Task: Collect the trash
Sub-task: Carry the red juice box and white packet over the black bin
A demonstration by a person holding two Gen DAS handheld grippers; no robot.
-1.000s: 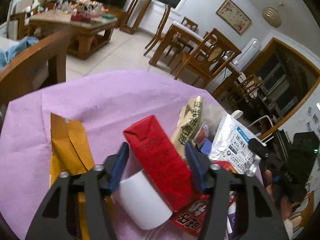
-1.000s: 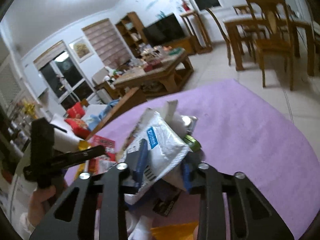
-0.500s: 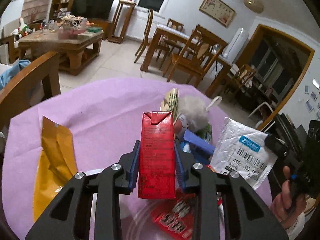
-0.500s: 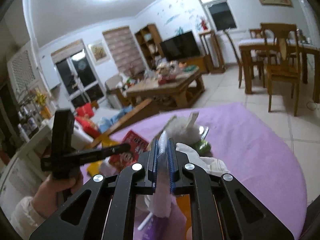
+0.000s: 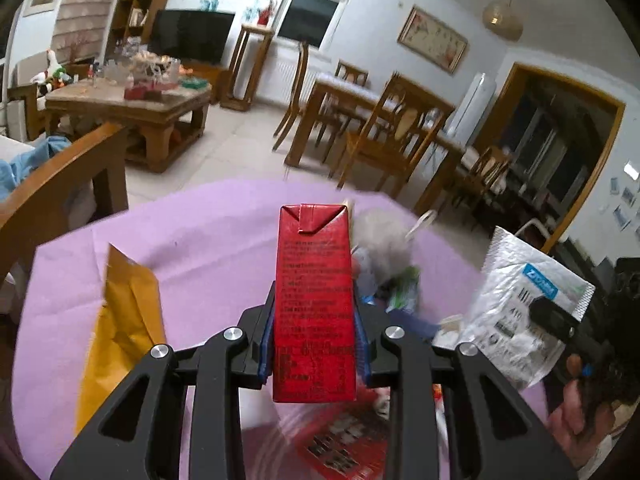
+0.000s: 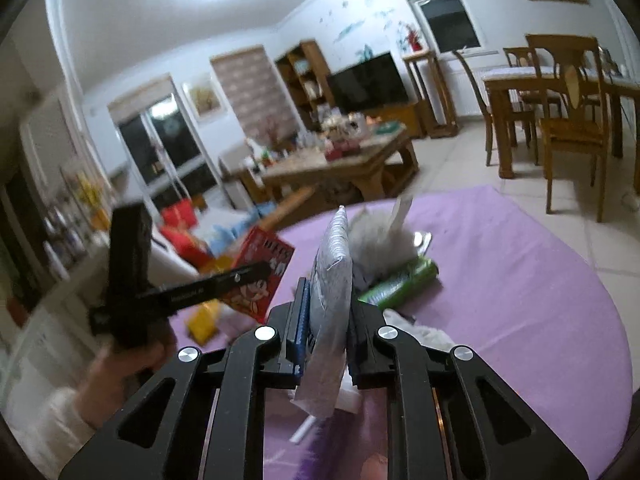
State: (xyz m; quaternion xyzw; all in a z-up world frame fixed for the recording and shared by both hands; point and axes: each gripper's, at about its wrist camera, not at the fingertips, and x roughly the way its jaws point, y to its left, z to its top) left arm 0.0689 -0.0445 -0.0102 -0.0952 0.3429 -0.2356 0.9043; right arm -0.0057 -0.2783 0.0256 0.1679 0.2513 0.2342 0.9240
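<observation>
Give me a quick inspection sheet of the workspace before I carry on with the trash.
Surface: round table under a purple cloth, creased.
Job's things: red carton lifted upright in the left gripper; white mailer bag pinched in the right gripper.
Clutter: yellow envelope, fluffy white wad, green wrapper, red printed packet, all on the cloth.
Grippers: left shut on the carton, its jaws having just closed on it; right shut on the bag.
Cables: nothing seen.
Surroundings: wooden chairs, dining table, cluttered coffee table, television.
</observation>
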